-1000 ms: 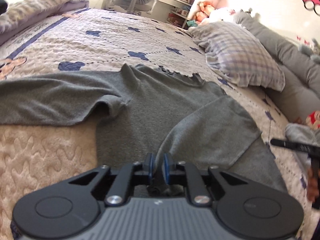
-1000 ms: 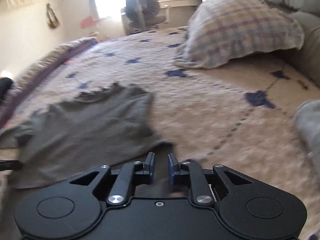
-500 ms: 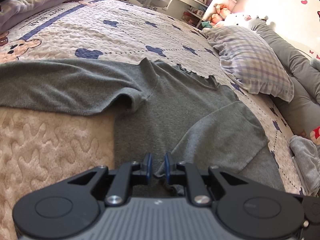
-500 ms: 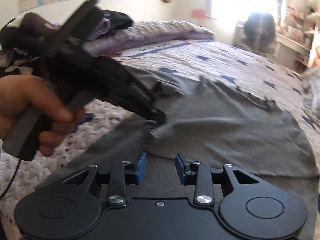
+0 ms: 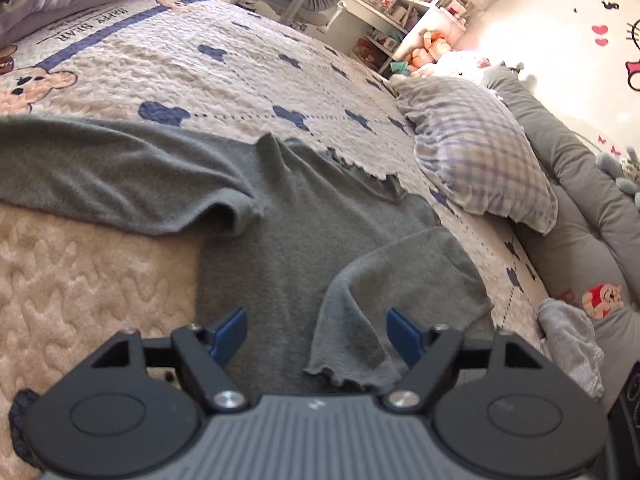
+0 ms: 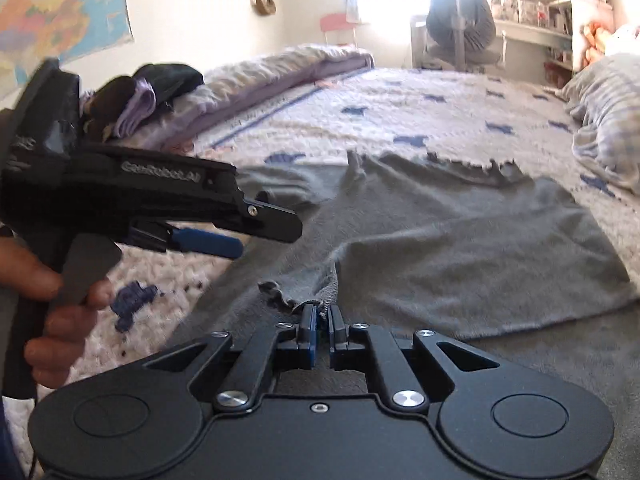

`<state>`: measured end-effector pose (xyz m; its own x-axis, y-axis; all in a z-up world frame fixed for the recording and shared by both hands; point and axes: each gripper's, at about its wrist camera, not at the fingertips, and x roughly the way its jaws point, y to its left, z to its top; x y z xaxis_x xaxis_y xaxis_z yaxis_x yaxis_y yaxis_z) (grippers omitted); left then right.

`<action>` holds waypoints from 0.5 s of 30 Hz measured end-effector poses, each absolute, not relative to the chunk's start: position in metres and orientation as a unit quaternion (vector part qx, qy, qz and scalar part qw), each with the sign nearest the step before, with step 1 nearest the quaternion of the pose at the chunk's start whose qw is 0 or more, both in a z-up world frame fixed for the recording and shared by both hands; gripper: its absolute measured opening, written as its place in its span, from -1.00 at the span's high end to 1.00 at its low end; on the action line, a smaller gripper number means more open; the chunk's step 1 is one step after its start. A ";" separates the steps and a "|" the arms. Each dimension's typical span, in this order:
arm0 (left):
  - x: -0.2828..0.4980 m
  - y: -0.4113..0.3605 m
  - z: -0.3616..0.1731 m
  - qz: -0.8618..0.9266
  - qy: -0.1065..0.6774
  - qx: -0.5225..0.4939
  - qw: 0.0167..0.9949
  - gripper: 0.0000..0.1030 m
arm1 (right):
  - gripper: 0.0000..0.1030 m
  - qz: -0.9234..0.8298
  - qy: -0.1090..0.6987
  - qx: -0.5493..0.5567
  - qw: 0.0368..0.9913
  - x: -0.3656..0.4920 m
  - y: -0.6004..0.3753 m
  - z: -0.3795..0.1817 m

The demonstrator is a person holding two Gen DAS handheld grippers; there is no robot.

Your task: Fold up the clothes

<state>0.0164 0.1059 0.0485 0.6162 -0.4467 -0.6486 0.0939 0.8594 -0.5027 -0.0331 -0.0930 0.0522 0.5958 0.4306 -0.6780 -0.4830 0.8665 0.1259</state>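
The right gripper (image 6: 320, 322) pinches the frilly cuff (image 6: 280, 296) of the grey top (image 5: 280, 240), which lies flat on the near side of the bed (image 5: 100, 280). The left gripper (image 5: 316, 334) is opening, with nothing pressed between its pads. To fold well, pull the sleeve (image 5: 380, 280) smooth and straight. Farther left, the quilt (image 5: 160, 52) reads "HAPPY BEAR".

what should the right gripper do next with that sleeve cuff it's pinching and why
Probably lift the cuff a little and settle it flat on the sweater. The right gripper is shut on its frilled edge, the left gripper is opening with the sleeve end loose between its jaws, and the cuff is bunched.
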 end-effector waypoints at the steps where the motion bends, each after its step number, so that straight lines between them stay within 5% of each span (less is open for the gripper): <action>1: 0.015 0.103 0.047 -0.157 0.414 -0.217 0.870 -0.23 | 0.90 0.257 0.377 -0.041 0.889 -0.032 -0.093 0.049; 2: 0.014 0.100 0.046 -0.160 0.417 -0.219 0.867 0.02 | 0.89 0.255 0.379 -0.055 0.888 -0.034 -0.090 0.045; 6: 0.013 0.092 0.043 -0.156 0.424 -0.199 0.869 0.32 | 0.89 0.248 0.384 -0.021 0.889 -0.034 -0.099 0.036; 15: 0.016 0.078 0.028 -0.160 0.441 -0.170 0.867 0.31 | 0.88 0.249 0.384 -0.011 0.889 -0.035 -0.101 0.030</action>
<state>0.0165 0.0775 0.0278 0.5606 -0.4272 -0.7094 0.1280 0.8911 -0.4355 -0.0345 -0.1009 0.0301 0.5812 0.4347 -0.6879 -0.4509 0.8758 0.1725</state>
